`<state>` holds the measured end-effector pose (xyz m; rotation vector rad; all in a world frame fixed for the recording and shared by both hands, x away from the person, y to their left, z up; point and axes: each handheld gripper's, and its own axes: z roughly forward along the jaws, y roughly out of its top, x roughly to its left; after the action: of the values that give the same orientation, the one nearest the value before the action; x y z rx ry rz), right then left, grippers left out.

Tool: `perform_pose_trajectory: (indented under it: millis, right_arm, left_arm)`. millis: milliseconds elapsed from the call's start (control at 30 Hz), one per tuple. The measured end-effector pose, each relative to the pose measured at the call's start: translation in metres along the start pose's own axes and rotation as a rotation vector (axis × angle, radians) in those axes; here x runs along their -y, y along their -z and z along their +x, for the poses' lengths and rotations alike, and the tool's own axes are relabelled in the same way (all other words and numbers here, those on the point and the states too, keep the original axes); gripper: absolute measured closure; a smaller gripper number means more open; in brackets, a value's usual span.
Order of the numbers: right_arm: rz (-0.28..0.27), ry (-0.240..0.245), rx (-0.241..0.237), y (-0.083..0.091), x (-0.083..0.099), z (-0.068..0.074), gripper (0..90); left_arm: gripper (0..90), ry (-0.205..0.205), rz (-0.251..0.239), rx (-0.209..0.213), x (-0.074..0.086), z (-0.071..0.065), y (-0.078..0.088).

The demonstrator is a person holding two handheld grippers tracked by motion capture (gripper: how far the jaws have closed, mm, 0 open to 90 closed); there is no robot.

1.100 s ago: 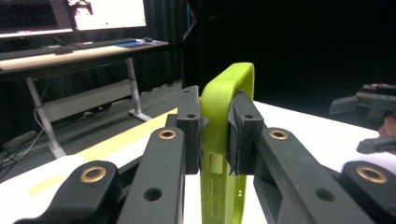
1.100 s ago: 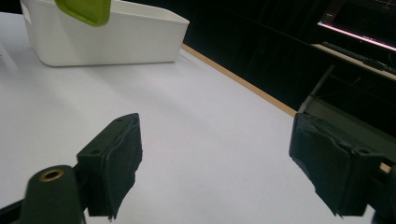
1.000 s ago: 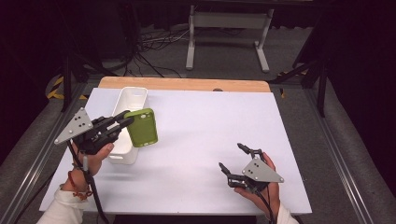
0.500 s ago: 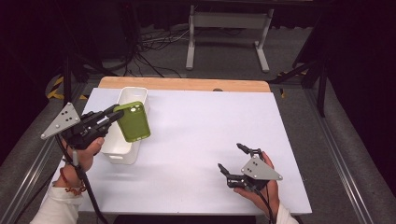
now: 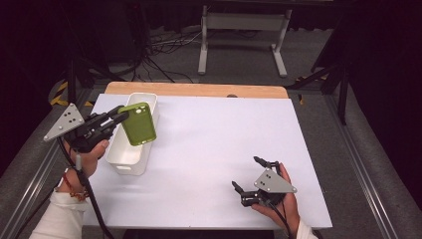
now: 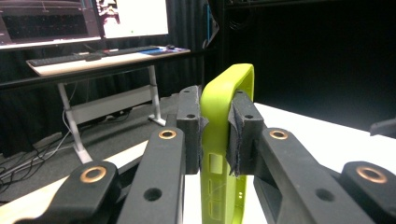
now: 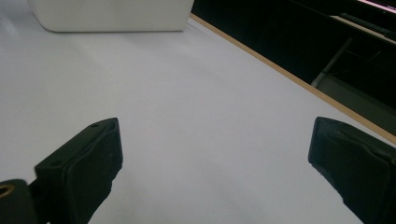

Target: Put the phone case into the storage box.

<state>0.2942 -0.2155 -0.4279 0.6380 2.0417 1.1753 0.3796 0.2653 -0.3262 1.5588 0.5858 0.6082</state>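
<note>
Progress: the lime-green plastic phone case (image 5: 138, 123) was lifted and held over the long white plastic bin (image 5: 130, 158), apparently not yet set inside.
Left hand-held gripper (image 5: 119, 115): pinching the case's edge.
Right hand-held gripper (image 5: 248, 174): jaws just opening, now spread wide with nothing between them.
Room: the white table (image 5: 209, 134) lay bare between the hands; its wooden far edge sat just beyond the bin.

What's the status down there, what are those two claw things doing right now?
Left gripper shut on green phone case, held above white bin. Right gripper open, nothing between its jaws, which have just been opening. Nothing in the way.
</note>
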Motion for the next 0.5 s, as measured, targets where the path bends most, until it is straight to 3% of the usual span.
perform_pose_trajectory:
  millis: [300,500]
  right_arm:
    - [-0.007,-0.027,0.016,0.007,0.002,-0.002,4.8]
    - [-0.011,-0.034,0.006,0.008,0.000,-0.001,4.9]
  left_arm:
    - [77.6,0.000,-0.005,-0.023,-0.005,0.011,0.001]
    - [77.6,-0.011,0.008,-0.038,-0.010,0.028,-0.003]
